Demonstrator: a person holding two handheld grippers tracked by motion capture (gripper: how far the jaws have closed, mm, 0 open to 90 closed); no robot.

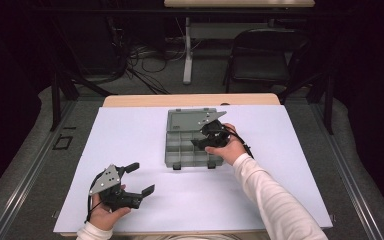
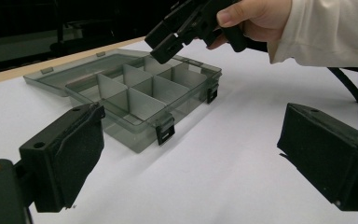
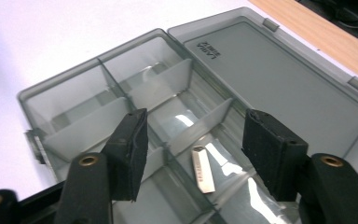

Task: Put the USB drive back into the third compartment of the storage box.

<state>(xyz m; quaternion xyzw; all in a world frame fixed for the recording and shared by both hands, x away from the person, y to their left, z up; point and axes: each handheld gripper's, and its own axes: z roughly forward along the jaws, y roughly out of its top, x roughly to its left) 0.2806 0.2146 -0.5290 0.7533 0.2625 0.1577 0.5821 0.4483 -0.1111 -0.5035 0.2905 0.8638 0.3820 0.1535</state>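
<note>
The grey compartment box [image 1: 191, 145] sits mid-bench on the white sheet [image 1: 130, 135], with its lid [image 3: 284, 79] flipped flat open at the far side. The right tool [image 1: 206, 141] hovers over the box's right-hand compartments, jaws apart with nothing pinched. In the right gripper view there's a small silver metal piece [image 3: 203, 169] lying loose in a compartment right below the gap. The left tool [image 1: 141, 177] rests near the bench's front edge, well apart from the box, with its jaws spread wide and holding nothing.
</note>
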